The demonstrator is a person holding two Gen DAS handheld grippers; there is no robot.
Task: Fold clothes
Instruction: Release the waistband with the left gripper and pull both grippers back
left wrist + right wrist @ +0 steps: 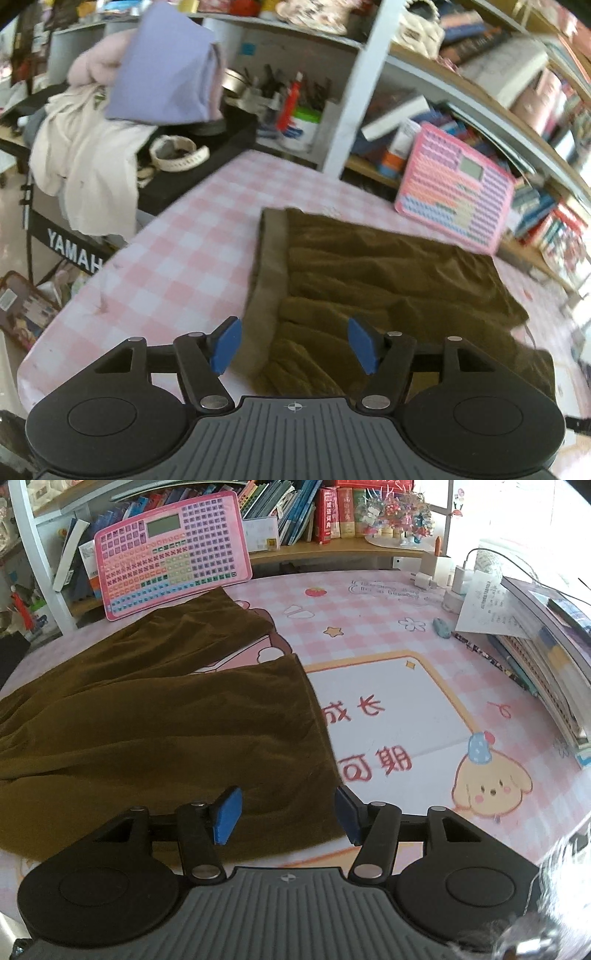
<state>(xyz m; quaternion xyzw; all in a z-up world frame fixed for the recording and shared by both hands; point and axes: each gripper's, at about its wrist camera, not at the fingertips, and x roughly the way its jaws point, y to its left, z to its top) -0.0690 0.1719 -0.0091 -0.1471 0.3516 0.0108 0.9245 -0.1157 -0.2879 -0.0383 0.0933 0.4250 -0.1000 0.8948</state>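
Both grippers, left gripper (293, 345) and right gripper (288, 819), hang spread and empty over the trousers (155, 716) lying flat beneath them, seemingly ready for folding.

Left gripper (294, 345) angled downward, jaws apart, nothing clamped, right gripper (288, 820) likewise, jaws apart

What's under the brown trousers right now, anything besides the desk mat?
The brown trousers lie flat on the pink checked desk mat, whose cartoon print shows between the legs. Nothing else shows at the edges; what lies beneath the cloth itself is hidden.
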